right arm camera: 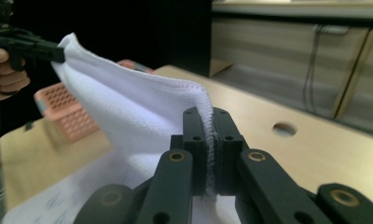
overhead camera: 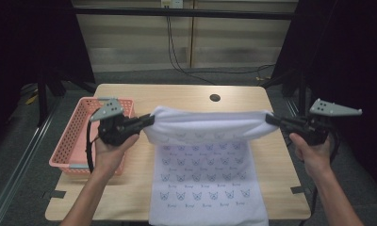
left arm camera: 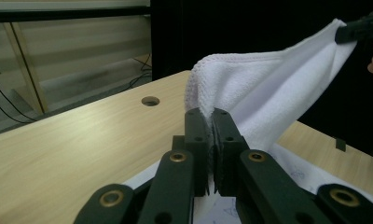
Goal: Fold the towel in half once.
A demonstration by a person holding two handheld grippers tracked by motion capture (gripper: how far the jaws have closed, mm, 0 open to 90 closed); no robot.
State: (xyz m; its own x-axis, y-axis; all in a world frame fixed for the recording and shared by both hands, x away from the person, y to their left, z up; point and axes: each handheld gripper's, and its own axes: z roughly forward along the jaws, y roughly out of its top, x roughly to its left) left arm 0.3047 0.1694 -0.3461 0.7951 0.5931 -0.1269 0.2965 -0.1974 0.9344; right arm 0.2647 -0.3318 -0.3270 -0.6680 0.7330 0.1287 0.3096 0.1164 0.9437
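Stretching between them, the towel (overhead camera: 208,127) is clamped in left claw (overhead camera: 151,120) and right claw (overhead camera: 269,118).

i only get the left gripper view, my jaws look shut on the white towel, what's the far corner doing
Observer: The right gripper is shut on the towel at its other corner, so the edge hangs stretched between both.
Operator: is the rest lifted too
Observer: No, the printed lower part lies flat on the table and overhangs the near edge.
Operator: anything to my left
Observer: A pink basket sits at the table's left edge, beside the left gripper.
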